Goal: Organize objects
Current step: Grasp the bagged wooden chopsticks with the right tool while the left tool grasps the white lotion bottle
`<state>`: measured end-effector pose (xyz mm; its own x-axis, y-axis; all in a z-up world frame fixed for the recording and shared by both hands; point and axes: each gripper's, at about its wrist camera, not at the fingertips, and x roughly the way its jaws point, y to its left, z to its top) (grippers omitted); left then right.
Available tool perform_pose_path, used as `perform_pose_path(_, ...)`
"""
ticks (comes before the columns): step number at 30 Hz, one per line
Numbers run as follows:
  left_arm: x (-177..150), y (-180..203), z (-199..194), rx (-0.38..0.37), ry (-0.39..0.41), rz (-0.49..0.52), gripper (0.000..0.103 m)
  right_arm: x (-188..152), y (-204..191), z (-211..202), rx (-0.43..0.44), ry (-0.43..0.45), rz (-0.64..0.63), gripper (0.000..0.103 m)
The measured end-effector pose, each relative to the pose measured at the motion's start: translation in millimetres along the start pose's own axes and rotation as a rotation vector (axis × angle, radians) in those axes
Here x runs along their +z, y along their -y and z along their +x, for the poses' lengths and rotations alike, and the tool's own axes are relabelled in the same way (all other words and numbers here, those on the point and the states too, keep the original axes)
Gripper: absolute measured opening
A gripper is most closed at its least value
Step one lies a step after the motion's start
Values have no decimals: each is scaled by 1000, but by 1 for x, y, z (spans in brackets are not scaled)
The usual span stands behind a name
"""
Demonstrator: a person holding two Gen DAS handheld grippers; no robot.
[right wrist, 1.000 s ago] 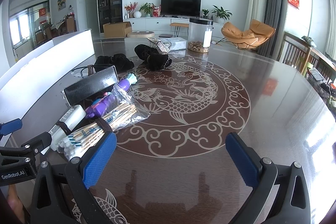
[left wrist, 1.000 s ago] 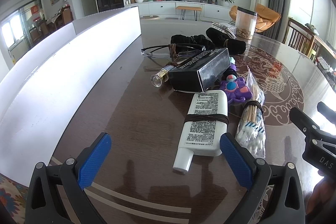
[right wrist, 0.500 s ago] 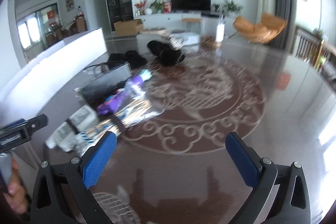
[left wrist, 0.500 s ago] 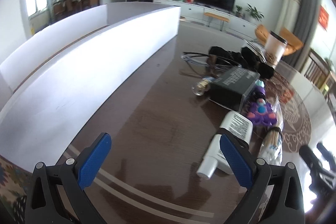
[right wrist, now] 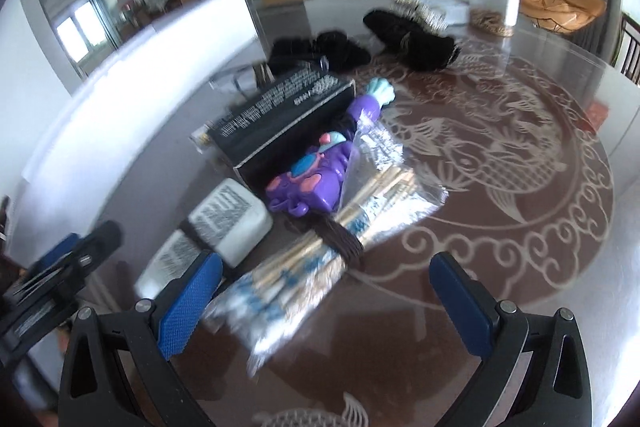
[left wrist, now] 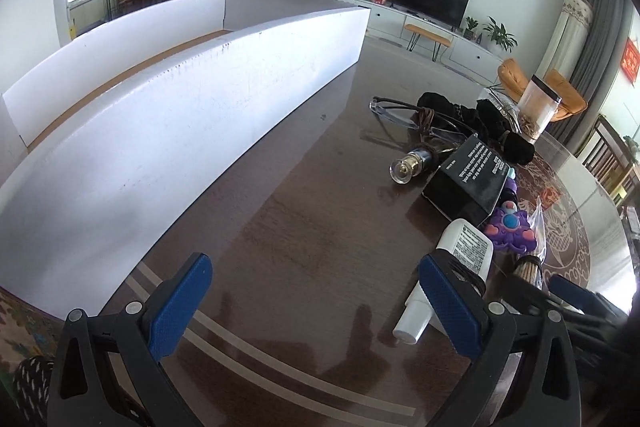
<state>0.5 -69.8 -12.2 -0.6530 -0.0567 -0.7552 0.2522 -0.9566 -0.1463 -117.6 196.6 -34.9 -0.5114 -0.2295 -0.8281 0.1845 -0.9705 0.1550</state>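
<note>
A pile lies on the dark table: a white bottle (left wrist: 460,263) (right wrist: 224,223) with a brown band, a clear bag of cotton swabs (right wrist: 320,251) (left wrist: 528,267), a purple toy (right wrist: 316,175) (left wrist: 510,227), a black box (left wrist: 468,183) (right wrist: 280,119), a small glass bottle (left wrist: 412,165), glasses (left wrist: 400,115) and black cloth bundles (right wrist: 412,35) (left wrist: 492,123). My left gripper (left wrist: 316,303) is open over bare table left of the white bottle. My right gripper (right wrist: 324,303) is open with the swab bag's near end between its fingers, untouched.
A long white open box (left wrist: 192,115) runs along the table's left side, also in the right wrist view as the white box (right wrist: 120,99). A clear jar (left wrist: 540,111) (right wrist: 508,3) stands at the far side. The left gripper's body (right wrist: 52,279) sits at the right view's left edge.
The left gripper has swung left toward the white box, so the pile now sits at its right. The right gripper has moved in on the pile, up to the swab bag.
</note>
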Motion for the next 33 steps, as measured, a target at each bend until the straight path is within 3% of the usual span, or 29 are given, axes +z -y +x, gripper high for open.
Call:
perform_pose_path(2,-1,1,0,-1,-3,9,103,1,0,4,-18,-1,-17,99)
perform_pose_path(4,-1,4,0,-2,-5,21,103,1,-2,3,-42,8,-52,83)
perform_pose_path(8,-4,11,2,-33,-28,57,103,-4,4,-2,-107,28,-114,38)
perform_pose_path(9,-5,14,5,-49,-48,71,103,-5,6,-7,-122,33,-123,35)
perform_pose_path(14,-9,38,19,-107,-148,165,103,-21,31,-24,-139,19,-105,32)
perform_pose_path(19,-5,71,28,-103,-143,348,103,-41,46,-43,-136,-14,-108,32)
perform_pose_path(22,-4,81,43,-106,-225,403,103,-39,53,-44,-114,-71,-113,34)
perform_pose_path(27,3,92,50,-138,-255,467,103,-27,61,-38,-84,-187,-125,58)
perform_pose_path(29,4,93,52,-148,-260,492,103,-20,57,-32,-87,-230,-162,57)
perform_pose_path(31,7,95,55,-147,-294,506,103,-16,49,-29,-72,-260,-225,47)
perform_pose_path(32,7,95,54,-148,-294,511,99,-14,43,-29,-55,-269,-259,29)
perform_pose_path(33,6,94,48,-164,-271,519,72,-14,39,-30,-70,-287,-288,29)
